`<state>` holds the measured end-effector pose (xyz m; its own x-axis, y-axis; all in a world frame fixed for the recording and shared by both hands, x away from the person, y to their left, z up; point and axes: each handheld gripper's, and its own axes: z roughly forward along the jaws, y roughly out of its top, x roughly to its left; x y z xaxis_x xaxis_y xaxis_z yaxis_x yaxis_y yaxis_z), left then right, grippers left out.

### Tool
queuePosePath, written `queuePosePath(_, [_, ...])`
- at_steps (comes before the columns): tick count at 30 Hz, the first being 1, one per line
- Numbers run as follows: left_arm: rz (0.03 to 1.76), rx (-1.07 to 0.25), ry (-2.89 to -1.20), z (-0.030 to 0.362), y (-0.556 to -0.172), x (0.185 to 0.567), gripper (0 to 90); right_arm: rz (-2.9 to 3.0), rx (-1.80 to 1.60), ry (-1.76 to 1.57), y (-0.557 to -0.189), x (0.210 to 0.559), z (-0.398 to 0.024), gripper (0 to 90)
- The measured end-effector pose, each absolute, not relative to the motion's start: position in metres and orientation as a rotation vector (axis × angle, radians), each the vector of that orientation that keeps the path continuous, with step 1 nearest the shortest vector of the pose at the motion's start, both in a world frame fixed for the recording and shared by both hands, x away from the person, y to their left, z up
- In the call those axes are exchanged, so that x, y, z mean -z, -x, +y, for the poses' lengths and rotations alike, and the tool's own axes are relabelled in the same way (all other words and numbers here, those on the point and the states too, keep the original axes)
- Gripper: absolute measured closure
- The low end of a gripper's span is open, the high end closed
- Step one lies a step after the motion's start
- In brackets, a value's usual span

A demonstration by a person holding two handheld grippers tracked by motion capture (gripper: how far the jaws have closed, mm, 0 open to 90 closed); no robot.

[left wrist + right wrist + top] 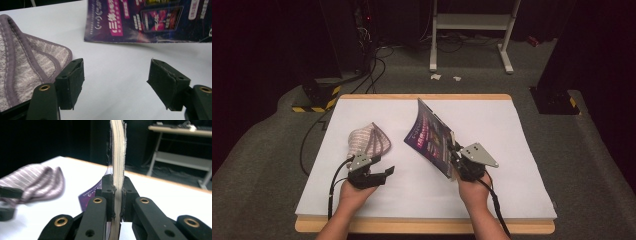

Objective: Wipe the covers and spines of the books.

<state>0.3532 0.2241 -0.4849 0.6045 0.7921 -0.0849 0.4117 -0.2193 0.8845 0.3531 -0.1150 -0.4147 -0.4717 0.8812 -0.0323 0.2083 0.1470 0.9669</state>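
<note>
A magazine (431, 135) with a purple cover stands tilted on edge near the middle of the white table (512, 130). My right gripper (455, 154) is shut on its near edge; in the right gripper view the page block (117, 157) rises between the two pads. A striped grey-pink cloth (369, 140) lies bunched on the left. My left gripper (379, 175) rests just in front of the cloth, open with nothing between its jaws. In the left gripper view the cloth (25, 67) lies at the left and the magazine cover (150, 20) stands ahead.
The table's wooden rim (422, 226) runs along the near side. Beyond the far edge are a white metal stand (472, 30), cables (372, 70) on the carpet and yellow-black striped feet (317, 102). White table surface lies to the right of the magazine.
</note>
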Motion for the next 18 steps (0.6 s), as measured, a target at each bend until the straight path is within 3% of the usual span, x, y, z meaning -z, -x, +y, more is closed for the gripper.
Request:
queuePosePath(14, [0.954,-0.465,-1.858,0.217,-0.352,0.488,29.1,1.756,-1.221,-1.244,-0.358,0.461,-0.17,83.3])
queuePosePath(18, [0.945,-0.458,-1.872,0.213,-0.352,0.489,29.1,1.752,-1.181,-1.295,-0.356,0.472,-0.184,79.2])
